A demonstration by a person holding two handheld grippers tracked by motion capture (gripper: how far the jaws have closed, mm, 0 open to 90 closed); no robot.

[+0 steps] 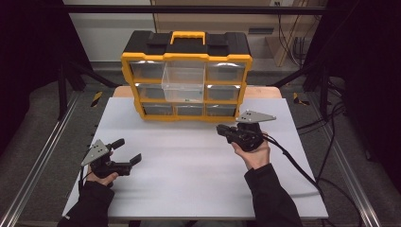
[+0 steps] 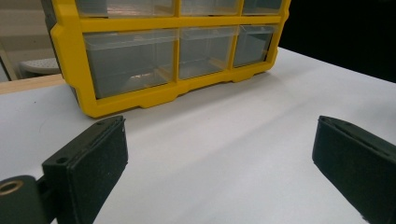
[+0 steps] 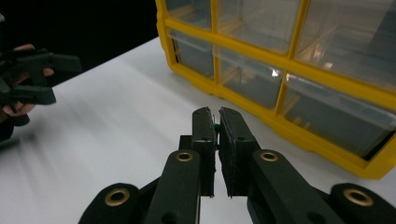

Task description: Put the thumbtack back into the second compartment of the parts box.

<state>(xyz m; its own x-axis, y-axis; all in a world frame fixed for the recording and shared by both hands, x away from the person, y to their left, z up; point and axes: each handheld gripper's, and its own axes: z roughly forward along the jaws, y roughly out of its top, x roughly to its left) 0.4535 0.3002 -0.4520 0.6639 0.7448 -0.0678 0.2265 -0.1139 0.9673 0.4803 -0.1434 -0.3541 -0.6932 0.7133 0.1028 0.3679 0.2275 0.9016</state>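
Green is the tiny thing I can just see pinched between the jaws of my right gripper (image 3: 215, 122), which are closed almost tight on it. The small green piece (image 3: 216, 126) is too little for me to tell what it is. My right gripper (image 1: 226, 130) hangs low over the white table (image 1: 189, 161), just in front of the yellow organizer box (image 1: 187, 75). One clear drawer (image 1: 183, 84) in the middle of the box is pulled out, and I think the green piece goes in there. My left gripper (image 1: 127, 151) sits well apart near the left side of the table, jaws wide open and holding nothing. I worry the piece could slip out, because only a thin bit of it is held. If it falls on the table it would be hard to pick up again. I could also bump the drawer's front edge if I come in too low, since the drawer sticks out toward me. The other drawers are shut. Nothing else lies on the table between my right gripper and the box.
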